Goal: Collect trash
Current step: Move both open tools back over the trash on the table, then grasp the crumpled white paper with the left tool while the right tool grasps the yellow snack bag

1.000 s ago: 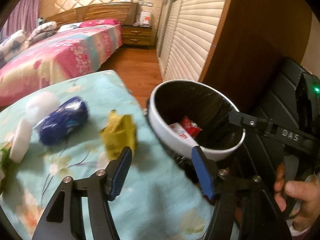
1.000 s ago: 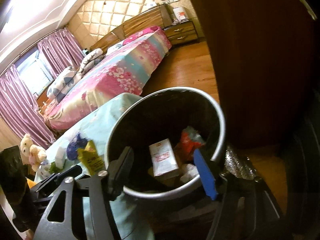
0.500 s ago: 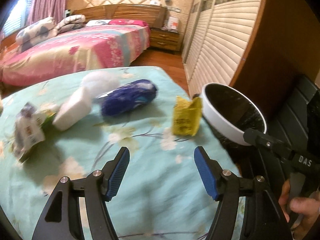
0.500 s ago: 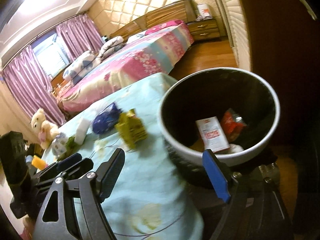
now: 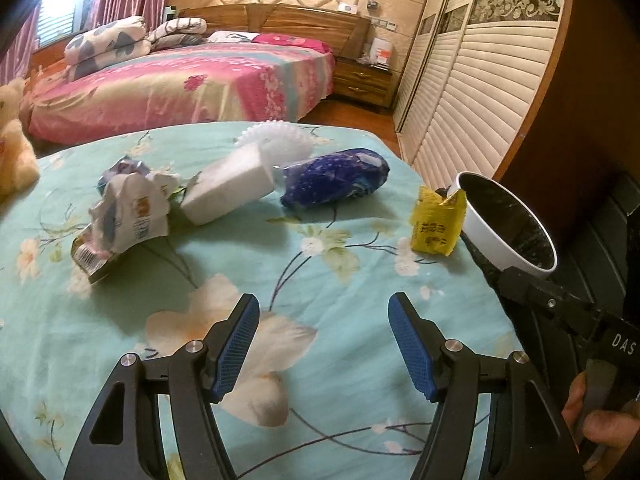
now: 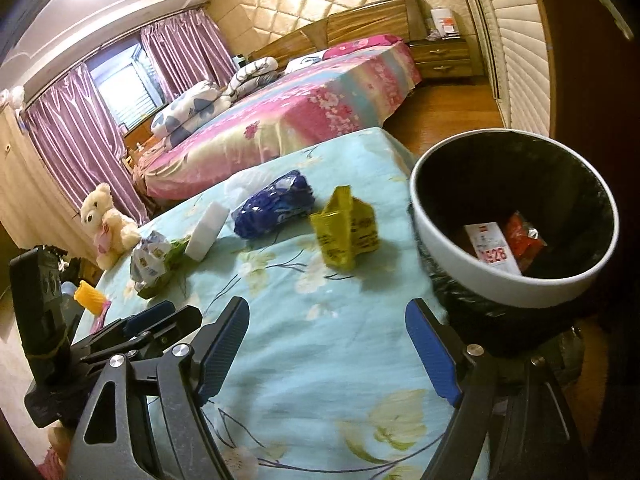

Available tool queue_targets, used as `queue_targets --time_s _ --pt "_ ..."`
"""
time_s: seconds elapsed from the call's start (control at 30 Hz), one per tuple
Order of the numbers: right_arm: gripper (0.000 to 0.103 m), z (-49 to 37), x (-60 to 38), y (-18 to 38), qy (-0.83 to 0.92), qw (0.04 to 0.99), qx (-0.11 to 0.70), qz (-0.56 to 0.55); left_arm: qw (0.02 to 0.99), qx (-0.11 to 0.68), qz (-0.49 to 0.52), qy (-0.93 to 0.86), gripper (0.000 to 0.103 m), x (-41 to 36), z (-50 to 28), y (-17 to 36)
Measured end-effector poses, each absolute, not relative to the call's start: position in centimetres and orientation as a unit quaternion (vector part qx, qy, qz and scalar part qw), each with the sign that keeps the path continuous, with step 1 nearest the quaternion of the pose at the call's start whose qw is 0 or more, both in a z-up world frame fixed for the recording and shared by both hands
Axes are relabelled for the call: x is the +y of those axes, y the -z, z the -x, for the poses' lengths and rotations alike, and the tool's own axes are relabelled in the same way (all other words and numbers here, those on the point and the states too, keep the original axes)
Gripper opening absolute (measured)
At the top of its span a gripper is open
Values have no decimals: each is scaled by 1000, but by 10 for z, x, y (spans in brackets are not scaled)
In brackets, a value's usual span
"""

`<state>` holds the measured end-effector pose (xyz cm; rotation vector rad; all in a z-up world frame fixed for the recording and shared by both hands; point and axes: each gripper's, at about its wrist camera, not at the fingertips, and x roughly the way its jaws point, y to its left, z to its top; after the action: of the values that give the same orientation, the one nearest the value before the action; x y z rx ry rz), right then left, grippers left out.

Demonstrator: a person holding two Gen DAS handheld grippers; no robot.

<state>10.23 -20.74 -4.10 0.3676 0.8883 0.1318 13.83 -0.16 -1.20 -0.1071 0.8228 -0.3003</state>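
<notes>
We hold the left gripper (image 5: 324, 344) and right gripper (image 6: 328, 344) above the floral tablecloth (image 5: 320, 280), both spread wide and holding nothing. The yellow wrapper (image 5: 438, 222) stands beside the white bin (image 6: 516, 292); the blue packet (image 5: 336, 178) lies farther back.

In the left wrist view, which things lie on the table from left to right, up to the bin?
Crumpled wrappers → white block → blue packet → yellow packet → trash bin.
</notes>
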Motion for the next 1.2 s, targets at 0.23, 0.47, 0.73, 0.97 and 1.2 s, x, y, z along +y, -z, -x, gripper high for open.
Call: queue_targets --time_s 0.23,0.47,0.73,0.97,1.2 --pt "82 -107 -192 46 -70 881 435 -174 905 400 54 135 67 15 -135 14" --pt "82 -117 -176 50 -78 879 439 -167 905 404 67 114 67 40 -136 18" --pt "82 -129 -158 57 -88 876 446 -163 907 405 70 94 67 66 -138 20" --pt "82 -133 -163 63 -60 878 447 -157 912 397 69 72 67 87 -145 18" --pt "82 -146 -178 70 -32 879 446 -168 916 390 67 57 67 95 -165 19"
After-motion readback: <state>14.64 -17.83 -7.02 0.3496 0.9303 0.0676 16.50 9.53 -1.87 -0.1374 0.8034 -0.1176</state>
